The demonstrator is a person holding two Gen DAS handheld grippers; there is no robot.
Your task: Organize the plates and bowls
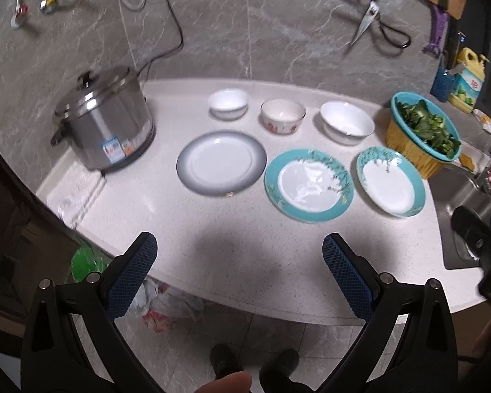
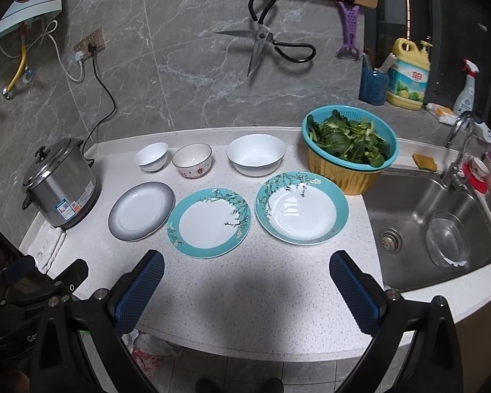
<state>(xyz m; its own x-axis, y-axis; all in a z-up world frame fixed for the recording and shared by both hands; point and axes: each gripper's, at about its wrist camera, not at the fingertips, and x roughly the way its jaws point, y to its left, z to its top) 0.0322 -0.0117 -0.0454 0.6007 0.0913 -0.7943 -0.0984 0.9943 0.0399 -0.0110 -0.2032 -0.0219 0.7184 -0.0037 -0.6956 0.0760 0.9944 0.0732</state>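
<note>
Three plates lie in a row on the white counter (image 2: 245, 281): a grey-rimmed plate (image 1: 221, 163) (image 2: 141, 211) at left, a teal floral plate (image 1: 309, 184) (image 2: 209, 222) in the middle, and a second teal floral plate (image 1: 390, 181) (image 2: 301, 207) at right. Behind them stand a small white bowl (image 1: 228, 102) (image 2: 151, 156), a patterned bowl (image 1: 283, 116) (image 2: 192, 159) and a large white bowl (image 1: 347, 122) (image 2: 256, 154). My left gripper (image 1: 240, 253) and right gripper (image 2: 246, 270) hover open over the counter's front edge, holding nothing.
A steel pot (image 1: 105, 118) (image 2: 59, 186) stands at the left with a folded cloth (image 2: 49, 245) in front. A colander of greens (image 2: 350, 145) sits beside the sink (image 2: 432, 219), which holds a glass bowl (image 2: 446, 239). Scissors (image 2: 265, 41) hang on the wall.
</note>
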